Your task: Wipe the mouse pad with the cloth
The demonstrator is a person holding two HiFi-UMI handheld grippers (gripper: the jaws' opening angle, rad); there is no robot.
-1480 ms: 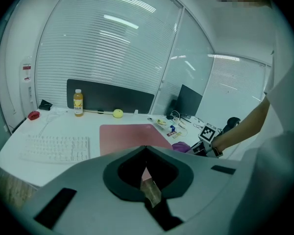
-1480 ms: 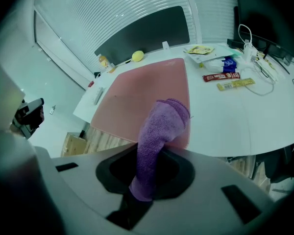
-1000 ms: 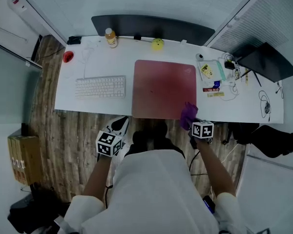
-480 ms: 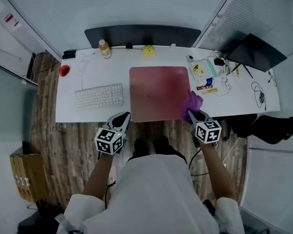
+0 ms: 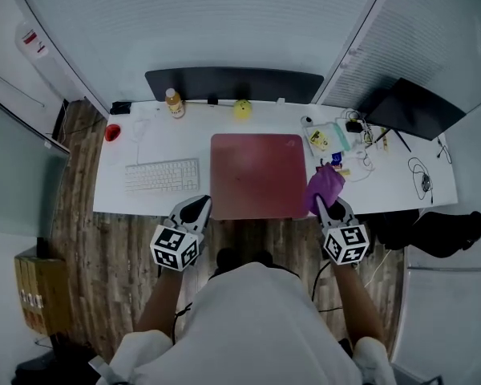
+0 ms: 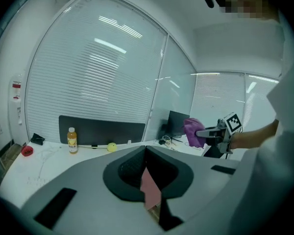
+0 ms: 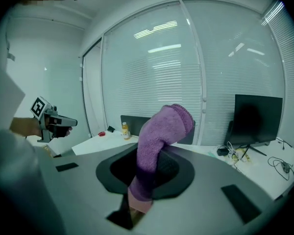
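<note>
The right gripper view shows the right hand-held gripper [image 7: 154, 168] clamped on the purple cloth [image 7: 161, 126], which stands lengthwise out of the jaws. In the head view we see it just beside the red mouse pad's [image 5: 258, 175] right edge. The left hand-held gripper [image 6: 146, 153] is closed and empty, off the surface's [image 5: 112, 191] near edge, with a keyboard [image 5: 162, 175] at the left.

My left gripper [image 5: 196, 208] hovers closed and empty off the near left corner of the red rectangular mouse pad [image 5: 256, 175]. My right gripper [image 5: 324, 202], beside its near right corner, pinches a purple terry cloth [image 5: 325, 184].
</note>
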